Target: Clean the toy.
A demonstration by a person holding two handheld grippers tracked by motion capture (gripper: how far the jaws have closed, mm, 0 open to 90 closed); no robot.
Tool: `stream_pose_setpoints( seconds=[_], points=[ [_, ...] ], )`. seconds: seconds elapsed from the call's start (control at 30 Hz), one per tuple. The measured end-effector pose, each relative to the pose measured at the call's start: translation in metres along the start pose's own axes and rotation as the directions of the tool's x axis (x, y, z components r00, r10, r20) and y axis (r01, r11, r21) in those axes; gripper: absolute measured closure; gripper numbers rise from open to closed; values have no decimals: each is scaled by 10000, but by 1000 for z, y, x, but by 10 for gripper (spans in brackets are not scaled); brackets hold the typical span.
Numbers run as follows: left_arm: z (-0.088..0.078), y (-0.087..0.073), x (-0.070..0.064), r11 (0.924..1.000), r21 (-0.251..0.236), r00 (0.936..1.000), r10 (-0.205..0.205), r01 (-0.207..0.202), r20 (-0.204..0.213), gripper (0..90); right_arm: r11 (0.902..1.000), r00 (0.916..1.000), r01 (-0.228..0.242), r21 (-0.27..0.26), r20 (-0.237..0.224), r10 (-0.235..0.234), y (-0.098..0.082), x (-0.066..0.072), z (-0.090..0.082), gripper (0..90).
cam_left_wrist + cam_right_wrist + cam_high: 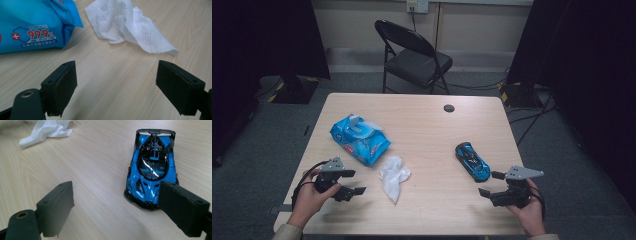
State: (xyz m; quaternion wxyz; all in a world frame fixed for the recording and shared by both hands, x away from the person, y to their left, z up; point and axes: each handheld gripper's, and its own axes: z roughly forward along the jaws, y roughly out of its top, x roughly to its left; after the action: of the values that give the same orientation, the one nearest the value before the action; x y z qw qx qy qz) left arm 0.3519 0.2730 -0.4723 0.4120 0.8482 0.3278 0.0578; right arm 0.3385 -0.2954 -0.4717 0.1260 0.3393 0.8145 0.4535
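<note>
Blue toy sports car [472, 161] sits on the wooden table [422, 115], well right of the crumpled white wipe [394, 176]; the blue wet-wipes pack [360, 138] lies just up-left of the wipe. Right gripper [491, 183] is just below the car, jaws apart and empty, car nose beside one jaw. Left gripper [352, 182] is left of the wipe, jaws wide apart, holding nothing.

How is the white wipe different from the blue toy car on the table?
The white wipe is soft, crumpled cloth; the blue toy car is hard, glossy and shaped. The wipe lies near the blue pack, the car farther right, by the right claw. Both rest untouched on the table.
</note>
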Motion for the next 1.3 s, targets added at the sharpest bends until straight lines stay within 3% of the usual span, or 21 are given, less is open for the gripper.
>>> stream_pose_setpoints(
  seconds=[0.7, 0.8, 1.03, 1.3],
  points=[
    [-3, -12, 7, 9996, 280, 9995, 48, -39, -324, 168, 9984, 9988, 22, 559, 484, -49, -19, -7, -2, 129],
    [-3, -14, 8, 9994, 341, 9993, 62, -49, -378, 168, 9966, 9984, -133, 816, 555, 87, -23, -9, 0, 129],
    [-5, -18, 9, 9990, 432, 9985, 133, -111, -527, 168, 9959, 9965, -275, 859, 810, 206, -28, -11, 0, 129],
    [-6, -24, 11, 9978, 602, 9974, 326, -287, -650, 168, 9935, 9960, -6, 1135, 892, -96, -34, -11, 3, 129]
  ],
)
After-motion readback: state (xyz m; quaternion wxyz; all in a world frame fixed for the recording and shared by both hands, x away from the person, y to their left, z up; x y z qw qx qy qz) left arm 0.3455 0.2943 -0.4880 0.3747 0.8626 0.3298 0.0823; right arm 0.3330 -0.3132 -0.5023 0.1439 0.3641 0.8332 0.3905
